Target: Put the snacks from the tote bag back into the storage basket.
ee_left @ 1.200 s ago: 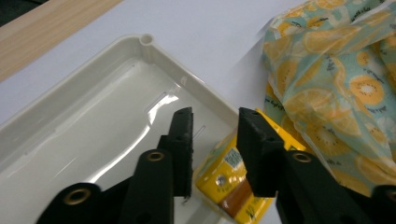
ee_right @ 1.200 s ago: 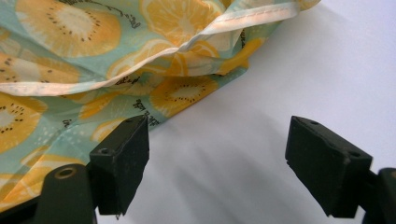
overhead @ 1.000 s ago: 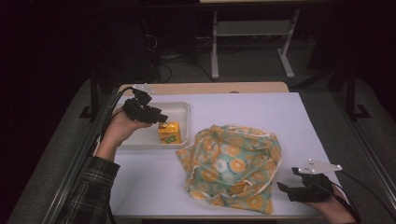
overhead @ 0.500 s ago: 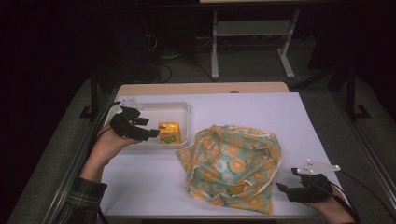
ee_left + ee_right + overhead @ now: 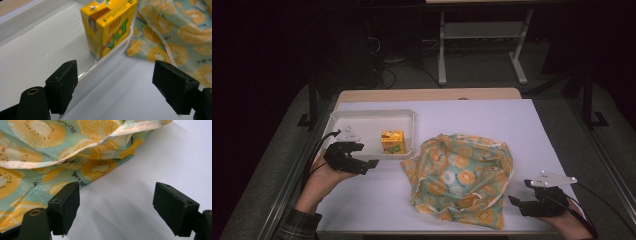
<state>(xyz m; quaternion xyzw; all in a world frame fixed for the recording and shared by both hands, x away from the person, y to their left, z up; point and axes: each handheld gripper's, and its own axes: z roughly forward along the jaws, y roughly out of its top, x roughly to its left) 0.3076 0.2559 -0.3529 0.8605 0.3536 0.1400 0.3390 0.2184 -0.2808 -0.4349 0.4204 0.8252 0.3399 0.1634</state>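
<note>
A yellow juice box [image 5: 392, 141] stands upright at the right end of a shallow white tray [image 5: 362, 120]. My left gripper [image 5: 368, 166] hovers just in front of the tray's near rim, pointing toward the box [image 5: 110, 27]. Its jaws [image 5: 115, 75] are open, have just been opening, and hold nothing. A crumpled cloth bag [image 5: 462, 175] with an orange-slice print lies in the middle of the white table. My right gripper [image 5: 516, 202] rests open at the bag's near right corner. Its jaws [image 5: 116, 192] frame bare table beside the cloth [image 5: 50, 152].
The white sheet [image 5: 512, 130] covers the tabletop, with a wooden strip [image 5: 427, 94] along its far edge. Dark floor, cables and a metal stand [image 5: 482, 45] lie beyond the table. Cables trail from both grippers near the table's side edges.
My left gripper has drawn back from above the tray toward the near left and sunk lower, its jaws spreading wider. The juice box, bag and right gripper have stayed put.
</note>
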